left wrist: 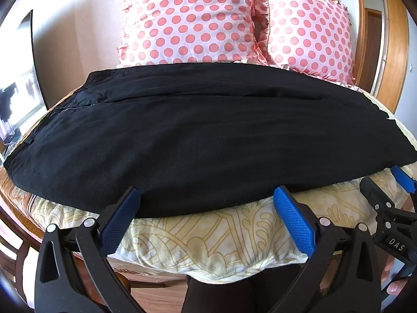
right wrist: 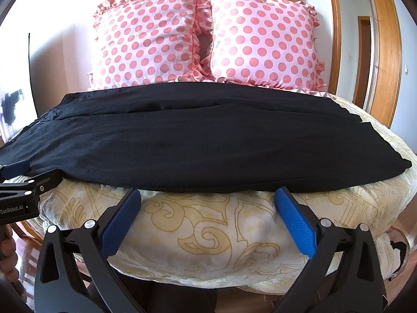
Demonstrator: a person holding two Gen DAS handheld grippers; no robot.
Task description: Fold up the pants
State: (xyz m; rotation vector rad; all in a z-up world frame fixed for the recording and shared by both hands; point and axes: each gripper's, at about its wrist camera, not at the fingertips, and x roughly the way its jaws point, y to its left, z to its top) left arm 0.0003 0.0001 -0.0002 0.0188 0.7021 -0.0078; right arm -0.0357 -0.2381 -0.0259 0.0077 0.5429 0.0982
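The black pants (left wrist: 198, 135) lie flat across the bed (left wrist: 213, 237), stretched side to side, with two pink dotted pillows (right wrist: 203, 39) propped behind them. Both grippers wait at the near edge of the cloth — the left gripper (left wrist: 208, 195) with its blue fingertips (left wrist: 282, 194) touching or just short of the hem, the right gripper (right wrist: 208, 195) the same, further along. Each stands spread wide, grasping nothing. A cream patterned cover (right wrist: 208, 229) shows beneath.

Black pants (left wrist: 198, 135), pink-dotted pillows (left wrist: 190, 18), cream-and-gold patterned bedspread (right wrist: 208, 232).
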